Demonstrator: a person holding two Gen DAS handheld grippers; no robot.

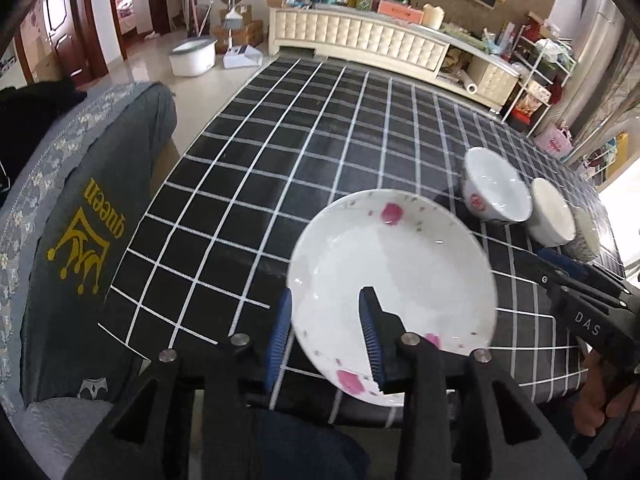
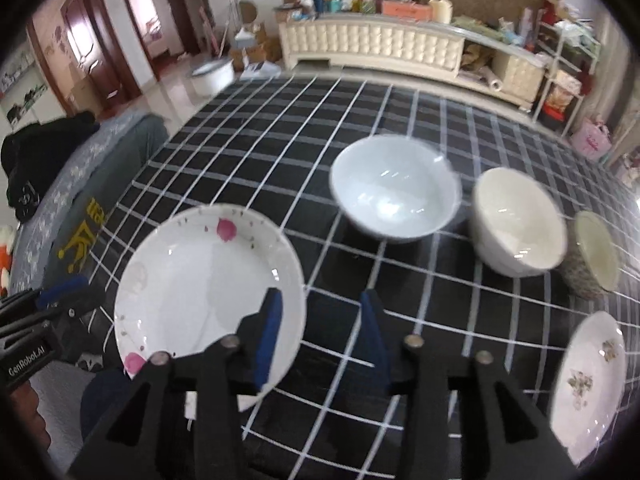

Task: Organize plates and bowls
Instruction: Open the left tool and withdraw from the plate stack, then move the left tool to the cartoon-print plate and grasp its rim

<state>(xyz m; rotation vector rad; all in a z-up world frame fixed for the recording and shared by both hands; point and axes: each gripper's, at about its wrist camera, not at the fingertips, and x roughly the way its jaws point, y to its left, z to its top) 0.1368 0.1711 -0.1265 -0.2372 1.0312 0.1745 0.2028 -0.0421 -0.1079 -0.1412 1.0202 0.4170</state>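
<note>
**Table with a checked cloth, dishes along its near and right side**

The table (image 2: 280,128) wore a black cloth (image 1: 280,140) with a white grid. A pink-flowered plate (image 2: 200,276) lay at about 8 o'clock in the right wrist view. A white bowl (image 2: 394,188) stood near 12 o'clock, a cream bowl (image 2: 518,220) just beside it at 2 o'clock, and a patterned cup (image 2: 596,256) at 3 o'clock. A second flowered plate (image 2: 588,384) lay at 4 o'clock by the edge.

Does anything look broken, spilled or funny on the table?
Nothing looks broken or spilled. One thing stands out: the pink-flower plate sits right at the near edge of the checked table, and its near rim seems to poke out past the edge. The bowls stand upright.
</note>
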